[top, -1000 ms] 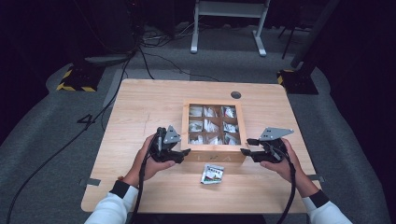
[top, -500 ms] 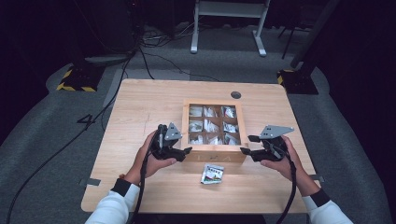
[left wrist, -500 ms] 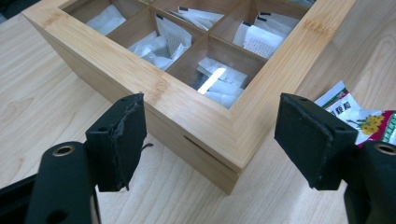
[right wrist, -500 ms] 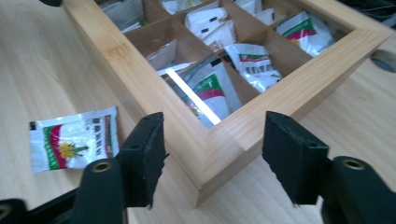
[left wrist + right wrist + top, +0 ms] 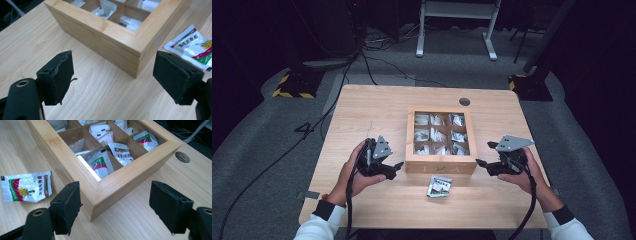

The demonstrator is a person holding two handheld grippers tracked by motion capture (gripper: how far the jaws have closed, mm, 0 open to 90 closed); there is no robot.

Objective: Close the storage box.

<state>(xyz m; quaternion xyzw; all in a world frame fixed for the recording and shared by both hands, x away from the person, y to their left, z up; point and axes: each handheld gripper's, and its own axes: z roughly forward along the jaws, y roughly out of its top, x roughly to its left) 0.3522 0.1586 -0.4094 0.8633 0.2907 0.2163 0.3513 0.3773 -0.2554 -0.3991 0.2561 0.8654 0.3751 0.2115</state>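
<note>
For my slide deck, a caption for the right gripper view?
Open right gripper faces a wooden box corner; one sachet lies outside.

One wooden box [image 5: 441,165] with nine compartments, one loose packet [image 5: 439,186], two tongs [image 5: 396,167]

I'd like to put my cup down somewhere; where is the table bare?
The far strip beyond the box is bare except a cable hole, and so is the wide left side. The near edge is crowded: left gripper, packet, right gripper.
</note>
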